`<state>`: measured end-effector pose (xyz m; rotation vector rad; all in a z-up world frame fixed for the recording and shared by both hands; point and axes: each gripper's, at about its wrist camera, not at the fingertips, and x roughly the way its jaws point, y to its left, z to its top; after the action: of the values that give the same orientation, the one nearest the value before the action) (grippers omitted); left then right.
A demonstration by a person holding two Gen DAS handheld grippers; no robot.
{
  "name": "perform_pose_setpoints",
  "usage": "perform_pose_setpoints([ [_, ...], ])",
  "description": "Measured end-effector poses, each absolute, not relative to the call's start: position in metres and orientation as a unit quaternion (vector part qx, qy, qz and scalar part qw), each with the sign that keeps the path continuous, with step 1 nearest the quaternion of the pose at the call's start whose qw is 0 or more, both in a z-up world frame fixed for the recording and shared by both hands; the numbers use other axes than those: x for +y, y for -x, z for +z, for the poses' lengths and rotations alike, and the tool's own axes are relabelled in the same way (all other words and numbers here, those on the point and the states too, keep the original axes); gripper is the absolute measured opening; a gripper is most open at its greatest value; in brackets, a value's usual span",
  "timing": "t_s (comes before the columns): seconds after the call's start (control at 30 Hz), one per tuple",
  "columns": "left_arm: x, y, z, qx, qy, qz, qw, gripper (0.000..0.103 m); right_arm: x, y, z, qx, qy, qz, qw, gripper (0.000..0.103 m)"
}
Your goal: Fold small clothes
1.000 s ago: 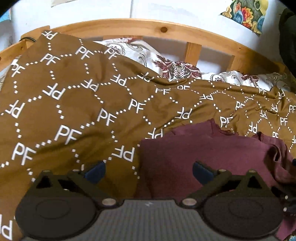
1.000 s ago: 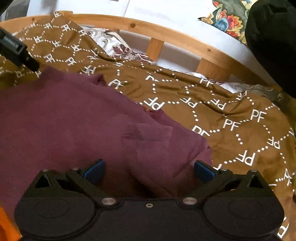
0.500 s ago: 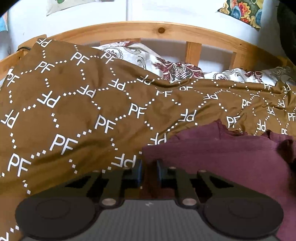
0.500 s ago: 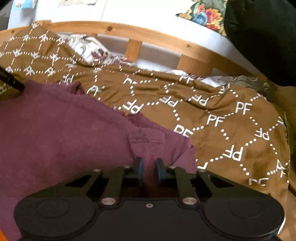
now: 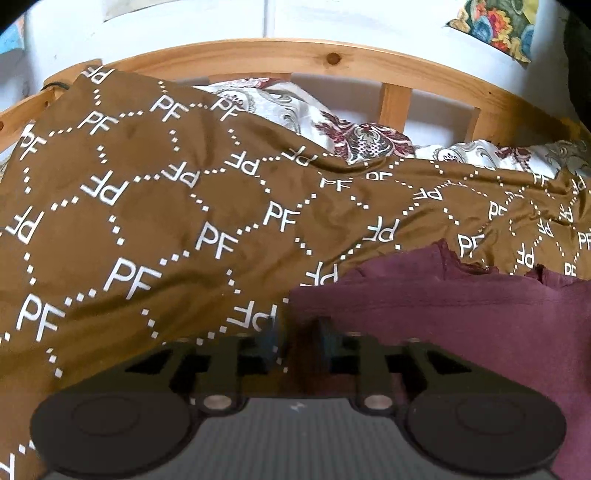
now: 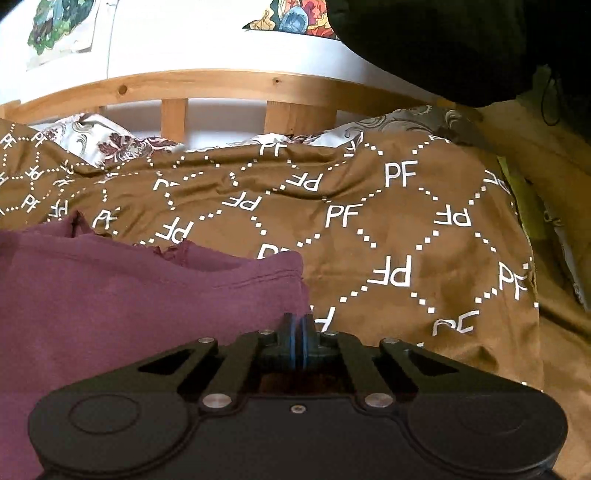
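Left wrist view: one brown blanket [image 5: 155, 206] at left, one maroon garment [image 5: 461, 314] at right. Left gripper [image 5: 297, 338], jaws just reopened partway, straddles the garment's corner. Right wrist view: right gripper [image 6: 297, 328], jaws together, pinches the garment [image 6: 122, 295] edge.

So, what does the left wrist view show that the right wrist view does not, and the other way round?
Only the left wrist view: the left tongs, which have just been opening, with an edge of the maroon garment in the gap between them.
Only the right wrist view: the right tongs, shut at the garment's corner and apparently gripping it, a bulky black thing at the top right, and a green picture on the wall.
Both: the maroon garment, the brown PF-print blanket, the floral pillow and the wooden headboard.
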<state>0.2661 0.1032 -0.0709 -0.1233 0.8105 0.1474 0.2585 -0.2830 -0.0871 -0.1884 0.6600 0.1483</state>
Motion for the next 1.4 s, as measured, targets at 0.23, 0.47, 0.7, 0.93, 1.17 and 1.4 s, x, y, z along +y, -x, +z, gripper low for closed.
perform_pose_setpoints([
  [0.23,0.116,-0.257,-0.061,0.368,0.094,0.098,0.92,0.097,-0.292,-0.256,-0.088,0.329,0.091,0.047,0.939,0.017],
  [0.47,0.138,-0.23,-0.044,0.347,0.134,0.133,0.919,0.102,-0.309,-0.242,-0.081,0.316,0.068,0.019,0.946,0.048],
  [0.7,0.156,-0.183,-0.028,0.324,0.204,0.162,0.91,0.102,-0.307,-0.207,-0.054,0.27,0.042,0.039,0.961,0.09],
  [0.93,0.125,-0.134,-0.018,0.317,0.146,0.15,0.925,0.102,-0.295,-0.165,-0.032,0.241,-0.003,0.046,0.969,0.102],
  [1.17,0.083,-0.117,-0.015,0.327,0.062,0.124,0.935,0.102,-0.288,-0.12,-0.018,0.227,-0.035,0.049,0.972,0.102],
  [1.4,0.081,-0.134,-0.038,0.384,0.051,0.119,0.914,0.102,-0.268,-0.107,-0.017,0.223,0.008,0.071,0.972,0.102],
])
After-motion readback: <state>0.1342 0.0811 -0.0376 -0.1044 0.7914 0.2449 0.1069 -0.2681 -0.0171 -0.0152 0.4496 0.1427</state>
